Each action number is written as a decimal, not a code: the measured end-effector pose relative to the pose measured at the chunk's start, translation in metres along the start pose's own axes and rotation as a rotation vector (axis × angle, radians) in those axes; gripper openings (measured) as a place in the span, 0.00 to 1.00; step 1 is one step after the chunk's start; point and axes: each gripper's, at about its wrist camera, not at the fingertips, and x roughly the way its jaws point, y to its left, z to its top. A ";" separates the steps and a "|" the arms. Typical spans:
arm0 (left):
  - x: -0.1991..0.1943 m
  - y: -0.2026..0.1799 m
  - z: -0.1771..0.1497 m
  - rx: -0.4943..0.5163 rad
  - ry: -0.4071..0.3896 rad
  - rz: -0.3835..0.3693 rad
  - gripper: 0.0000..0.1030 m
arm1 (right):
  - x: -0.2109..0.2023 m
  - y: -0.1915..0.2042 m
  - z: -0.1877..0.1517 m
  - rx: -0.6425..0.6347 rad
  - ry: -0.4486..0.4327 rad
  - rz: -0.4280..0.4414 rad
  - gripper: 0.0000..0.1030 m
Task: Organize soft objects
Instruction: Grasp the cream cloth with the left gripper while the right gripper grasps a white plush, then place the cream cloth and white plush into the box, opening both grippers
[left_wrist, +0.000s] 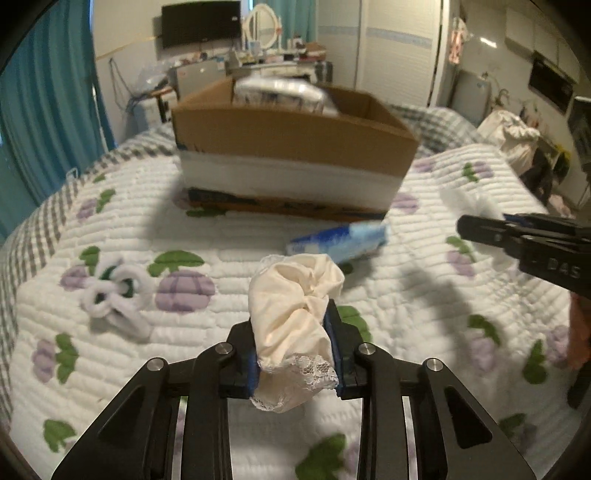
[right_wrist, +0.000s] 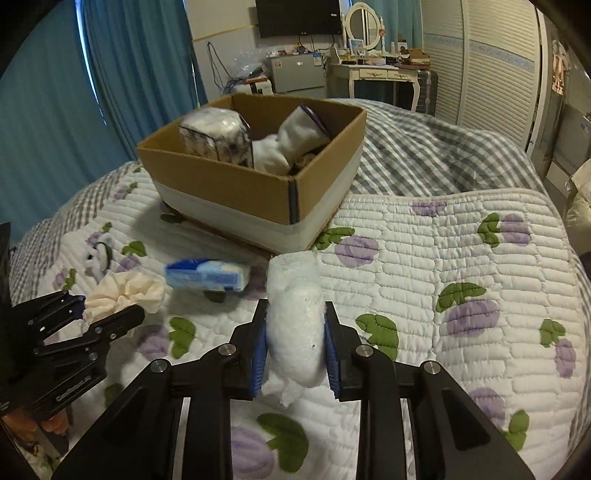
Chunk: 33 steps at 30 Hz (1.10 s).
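My left gripper is shut on a cream lace-trimmed cloth, held above the quilt; it also shows in the right wrist view with the cloth. My right gripper is shut on a white fluffy cotton pad. A cardboard box stands ahead on the bed and holds a tissue pack and white socks. A blue tissue packet lies in front of the box. A white fuzzy hair tie lies on the quilt at left.
The bed is covered by a floral quilt and a grey checked blanket. Blue curtains hang at left. A dressing table and wardrobe stand behind the bed.
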 end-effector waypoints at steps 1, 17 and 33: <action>-0.004 0.001 0.000 0.003 -0.011 0.002 0.27 | -0.006 0.002 0.001 0.000 -0.011 0.000 0.26; -0.086 -0.009 0.112 0.069 -0.289 -0.027 0.27 | -0.079 0.021 0.093 -0.036 -0.224 0.048 0.25; 0.049 0.008 0.216 0.136 -0.263 0.000 0.34 | 0.033 -0.012 0.176 -0.024 -0.207 0.043 0.26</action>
